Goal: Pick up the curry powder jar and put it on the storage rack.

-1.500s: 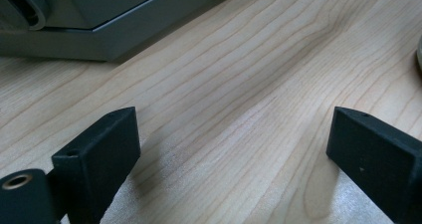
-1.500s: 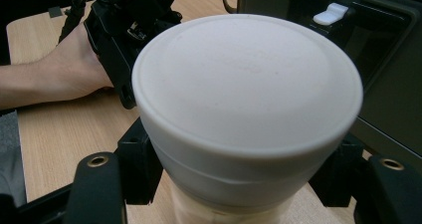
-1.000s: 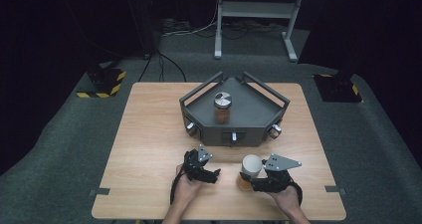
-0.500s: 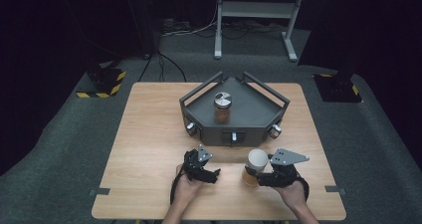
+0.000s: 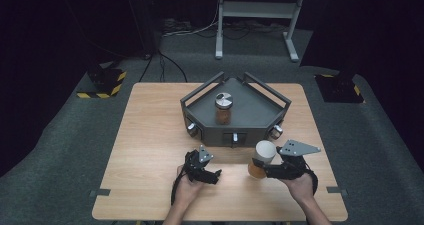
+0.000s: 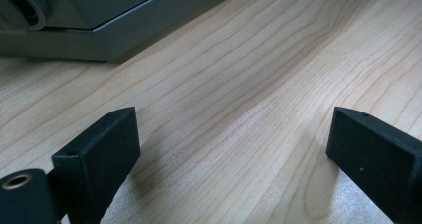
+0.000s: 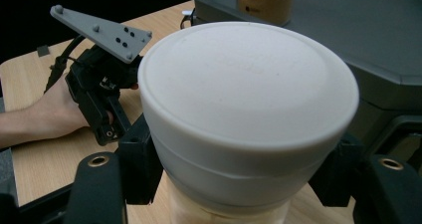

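- Jaws of the right gripper [image 5: 261,168] are clamped on a white-lidded jar [image 5: 262,158], one jaw on each side just under the lid; the jar is held above the table [image 5: 150,135] near its front edge, right of the middle.
- Jaws of the left gripper [image 5: 216,175] are spread wide with nothing between them, low over the table near the front edge, left of the held jar.
- An orange-brown filling is seen through the clear lower part of the held jar in the high view; in the right gripper view the broad white lid [image 7: 249,84] covers most of it, and a pale strip of the jar shows beneath.
- A grey angular tray [image 5: 250,110] sits near the table's middle, toward the far edge; a second jar [image 5: 223,108] with a grey-and-white top stands upright in it, holding brown powder.
- The right gripper view shows the left gripper [image 7: 107,129] from the side, held in a hand [image 7: 54,114], with its grey plate on top.
- The left gripper view shows bare wood grain between its jaws and a lower corner of the tray [image 6: 89,30] close by.
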